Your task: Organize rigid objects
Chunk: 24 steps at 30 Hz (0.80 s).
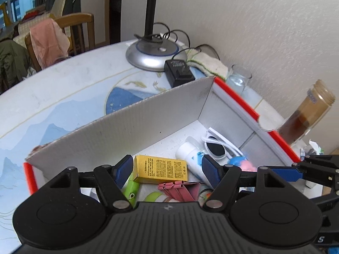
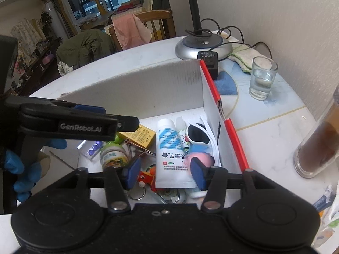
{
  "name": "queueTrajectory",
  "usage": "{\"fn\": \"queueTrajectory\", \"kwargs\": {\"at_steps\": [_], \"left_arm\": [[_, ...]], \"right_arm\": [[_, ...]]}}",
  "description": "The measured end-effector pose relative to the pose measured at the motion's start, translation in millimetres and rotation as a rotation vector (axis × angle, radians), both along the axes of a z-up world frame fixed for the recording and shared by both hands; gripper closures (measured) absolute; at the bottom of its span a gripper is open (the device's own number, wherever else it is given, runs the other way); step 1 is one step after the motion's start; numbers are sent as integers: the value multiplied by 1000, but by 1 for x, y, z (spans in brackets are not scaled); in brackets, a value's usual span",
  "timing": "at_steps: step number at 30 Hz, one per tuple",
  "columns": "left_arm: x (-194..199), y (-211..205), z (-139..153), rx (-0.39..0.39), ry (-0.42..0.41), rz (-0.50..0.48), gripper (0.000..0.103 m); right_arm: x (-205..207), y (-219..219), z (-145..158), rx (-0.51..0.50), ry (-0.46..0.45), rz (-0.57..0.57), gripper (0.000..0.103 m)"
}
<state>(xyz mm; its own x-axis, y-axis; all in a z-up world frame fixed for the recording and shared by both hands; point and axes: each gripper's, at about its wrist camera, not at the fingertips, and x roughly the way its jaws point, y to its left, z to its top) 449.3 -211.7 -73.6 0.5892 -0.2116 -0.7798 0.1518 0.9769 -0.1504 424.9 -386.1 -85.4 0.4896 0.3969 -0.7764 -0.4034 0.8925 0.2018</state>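
Note:
A white cardboard box with red edges [image 1: 118, 124] [image 2: 148, 84] stands on the table and holds small items. Inside lie a yellow carton [image 1: 162, 169] [image 2: 137, 135], a white and blue tube [image 1: 190, 154] [image 2: 169, 146], white sunglasses [image 1: 218, 146] [image 2: 199, 134], pink binder clips [image 1: 180, 188], a pink and blue toy [image 1: 241, 163] [image 2: 200, 155] and a small jar [image 2: 113, 155]. My left gripper [image 1: 166, 171] is open and empty above the box. My right gripper [image 2: 165, 173] is open and empty above the tube. The left gripper also shows in the right wrist view [image 2: 127, 123].
Behind the box stand a silver lamp base [image 1: 152, 55] [image 2: 203, 46], a black power adapter [image 1: 179, 73], a folded cloth [image 2: 245, 57] and a glass of water [image 2: 261, 78]. A tall jar of brown liquid [image 1: 305, 114] [image 2: 317, 148] stands to the right, near the wall.

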Motion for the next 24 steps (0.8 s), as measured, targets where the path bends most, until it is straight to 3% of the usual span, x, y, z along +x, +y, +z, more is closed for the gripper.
{"fn": "queueTrajectory", "kwargs": {"at_steps": [21,24], "left_arm": [[-106,16,71,-52,-238,10,32],[-123,21,77,-56,-263,20,27]], "right_arm": [[-57,-4,55,61,-158,31,38],[-66,-5,61,76,-180,37,34]]}}
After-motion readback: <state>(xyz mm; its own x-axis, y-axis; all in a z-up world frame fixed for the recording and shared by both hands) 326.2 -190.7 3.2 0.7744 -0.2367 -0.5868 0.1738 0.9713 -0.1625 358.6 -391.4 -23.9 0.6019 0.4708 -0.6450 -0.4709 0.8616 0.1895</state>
